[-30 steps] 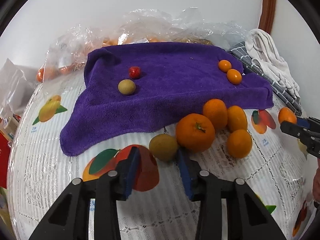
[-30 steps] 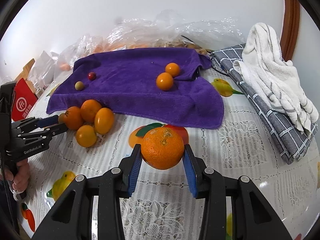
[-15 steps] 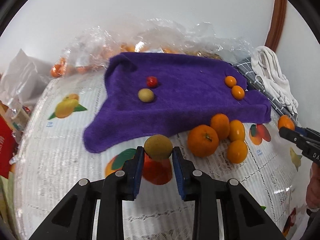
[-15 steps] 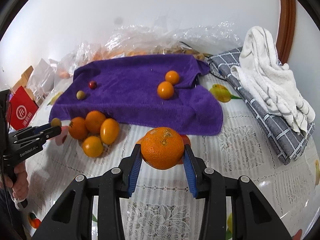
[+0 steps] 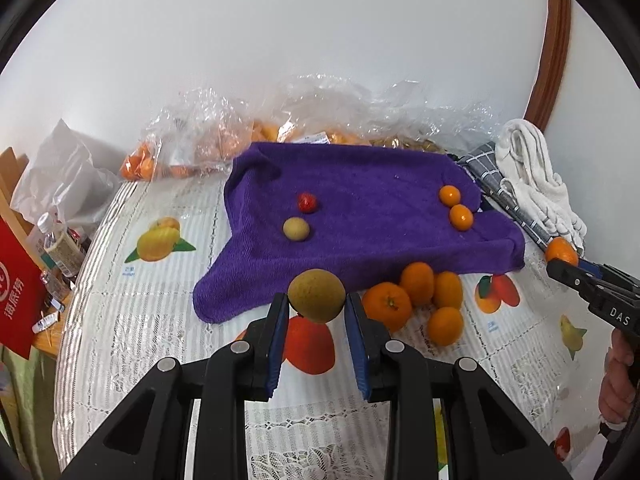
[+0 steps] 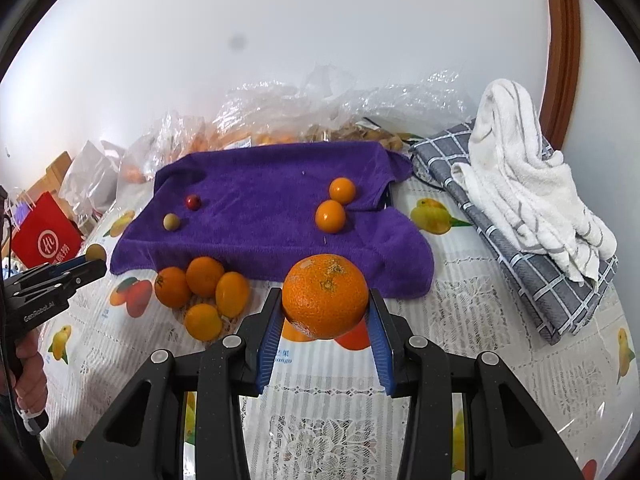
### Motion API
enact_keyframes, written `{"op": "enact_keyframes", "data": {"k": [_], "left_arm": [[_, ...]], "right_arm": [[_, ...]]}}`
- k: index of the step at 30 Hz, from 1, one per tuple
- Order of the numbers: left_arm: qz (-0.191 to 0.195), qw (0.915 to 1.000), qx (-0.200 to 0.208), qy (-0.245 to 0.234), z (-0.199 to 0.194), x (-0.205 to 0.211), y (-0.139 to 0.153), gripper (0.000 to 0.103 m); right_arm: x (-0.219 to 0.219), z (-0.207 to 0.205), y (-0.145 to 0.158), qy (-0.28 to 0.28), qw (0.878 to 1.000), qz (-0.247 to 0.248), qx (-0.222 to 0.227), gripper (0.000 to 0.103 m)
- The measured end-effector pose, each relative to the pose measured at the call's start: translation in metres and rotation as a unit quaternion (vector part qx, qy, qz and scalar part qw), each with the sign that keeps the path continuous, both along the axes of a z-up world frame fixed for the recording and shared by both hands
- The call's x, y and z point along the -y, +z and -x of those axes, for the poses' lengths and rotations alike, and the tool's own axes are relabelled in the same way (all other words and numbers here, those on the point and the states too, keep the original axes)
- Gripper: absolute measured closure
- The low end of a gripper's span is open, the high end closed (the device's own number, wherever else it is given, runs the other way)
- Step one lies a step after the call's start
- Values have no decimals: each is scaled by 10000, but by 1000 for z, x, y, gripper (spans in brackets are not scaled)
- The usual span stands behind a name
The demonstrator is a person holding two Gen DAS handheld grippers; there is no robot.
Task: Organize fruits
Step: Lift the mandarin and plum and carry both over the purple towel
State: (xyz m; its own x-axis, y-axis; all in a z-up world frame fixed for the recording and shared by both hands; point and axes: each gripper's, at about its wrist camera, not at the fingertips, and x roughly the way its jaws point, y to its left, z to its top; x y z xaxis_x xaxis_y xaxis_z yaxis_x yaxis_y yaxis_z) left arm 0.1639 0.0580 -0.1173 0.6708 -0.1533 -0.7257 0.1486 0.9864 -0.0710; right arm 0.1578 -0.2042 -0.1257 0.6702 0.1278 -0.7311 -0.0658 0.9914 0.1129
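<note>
My left gripper (image 5: 317, 310) is shut on a brownish-green round fruit (image 5: 316, 295), held above the table before the purple towel (image 5: 360, 216). My right gripper (image 6: 325, 318) is shut on a large orange (image 6: 325, 295), held above the table near the towel's front edge (image 6: 280, 216). On the towel lie a red fruit (image 5: 307, 202), a small brownish-green fruit (image 5: 296, 228) and two small oranges (image 5: 461, 217). Several oranges (image 5: 416, 300) lie in a cluster on the tablecloth in front of the towel; they also show in the right wrist view (image 6: 204, 292).
Clear plastic bags of fruit (image 5: 224, 140) lie behind the towel. A grey checked cloth with a white towel (image 6: 532, 192) lies at the right. A red bag (image 6: 44, 236) and bottles (image 5: 60, 248) stand at the table's left edge.
My left gripper closed on the brownish-green fruit beside the orange cluster and lifted it off the table. My right gripper kept the large orange and rose a little.
</note>
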Motion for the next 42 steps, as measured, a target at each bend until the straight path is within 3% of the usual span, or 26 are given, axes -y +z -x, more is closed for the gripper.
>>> {"op": "enact_keyframes", "data": {"k": [18, 29, 36, 42], "left_arm": [[68, 9996, 188, 182, -20, 1, 31, 76], [232, 9982, 330, 437, -57, -17, 49, 76], [337, 9971, 191, 662, -86, -36, 40, 76], [426, 9972, -6, 619, -112, -26, 21, 76]], "right_arm": [[7, -20, 20, -53, 9998, -55, 209, 62], [3, -67, 40, 106, 9987, 62, 488, 62], [8, -99, 24, 85, 9991, -1, 406, 62], [14, -124, 3, 39, 9997, -25, 232, 62]]}}
